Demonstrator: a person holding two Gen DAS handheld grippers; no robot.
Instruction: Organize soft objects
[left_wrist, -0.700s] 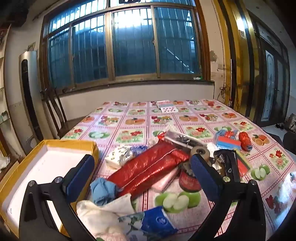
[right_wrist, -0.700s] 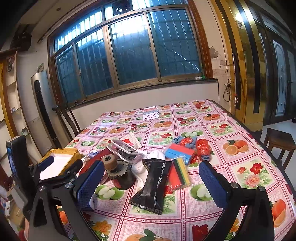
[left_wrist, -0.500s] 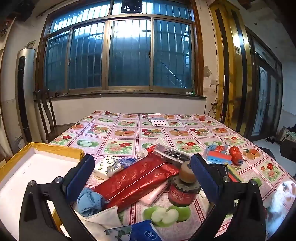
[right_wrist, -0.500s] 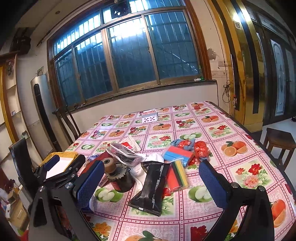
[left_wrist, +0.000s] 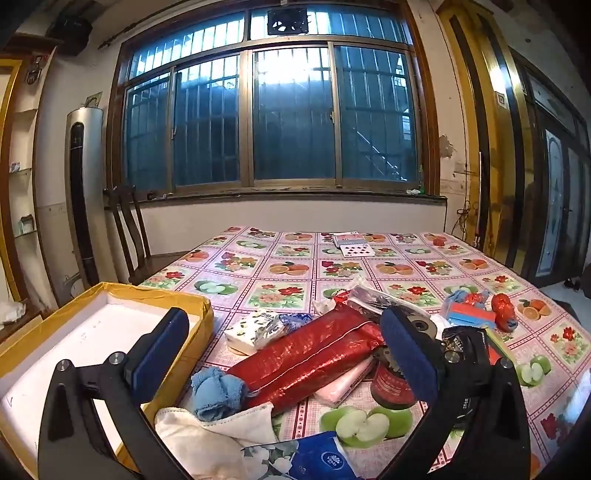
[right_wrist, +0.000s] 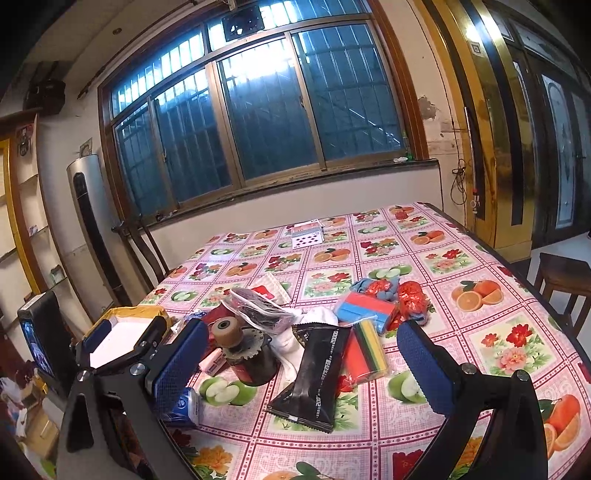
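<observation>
Glossy wrappers, soft cloth

Shiny crinkled red bag (left_wrist: 310, 354) lies between the pads; blue cloth (left_wrist: 214, 391) looks nubby; tablecloth (right_wrist: 461, 266) gleams like plastic.

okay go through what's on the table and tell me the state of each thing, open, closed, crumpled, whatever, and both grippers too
left gripper: open, holding nothing.
right gripper: open, holding nothing.
yellow box: lid off, nothing visible inside.
blue cloth: bunched up.
cream cloth: crumpled.
red foil bag: lying flat, looks closed.
black packet: lying flat, end sealed.
playing cards: spread, some face up.
</observation>
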